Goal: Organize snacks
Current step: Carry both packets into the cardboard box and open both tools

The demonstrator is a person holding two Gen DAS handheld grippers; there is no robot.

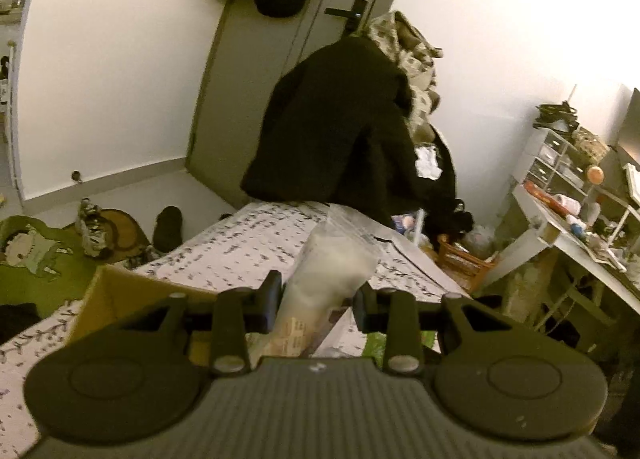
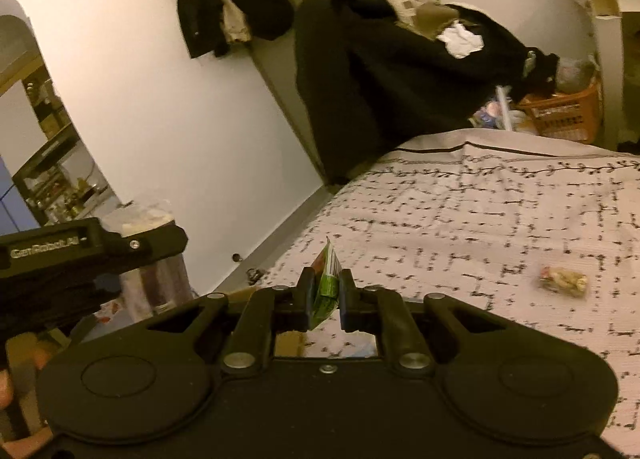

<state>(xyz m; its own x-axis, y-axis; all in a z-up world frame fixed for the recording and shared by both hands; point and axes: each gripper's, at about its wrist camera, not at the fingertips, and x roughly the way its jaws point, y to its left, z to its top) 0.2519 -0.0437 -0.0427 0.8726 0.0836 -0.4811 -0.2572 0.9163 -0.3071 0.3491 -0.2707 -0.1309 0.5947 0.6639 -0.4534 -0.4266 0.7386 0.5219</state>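
My left gripper [image 1: 318, 293] is shut on a clear plastic bag of pale snacks [image 1: 332, 263] that sticks up between its fingers, above the patterned bedspread [image 1: 248, 235]. An open cardboard box [image 1: 120, 295] lies just below and left of it. My right gripper [image 2: 326, 291] is shut on a small green snack packet [image 2: 326, 279], held up over the bed. In the right wrist view the left gripper [image 2: 92, 255] shows at the left edge with its clear bag [image 2: 144, 219]. A small wrapped snack [image 2: 564, 279] lies loose on the bedspread [image 2: 480, 219] to the right.
A dark coat and piled clothes [image 1: 344, 127] hang over the bed's far end by the door [image 1: 256, 91]. An orange basket [image 2: 564, 115] stands on the floor beyond the bed. A cluttered white desk [image 1: 576, 235] fills the right side. A green mat [image 1: 36, 259] and shoes lie on the floor.
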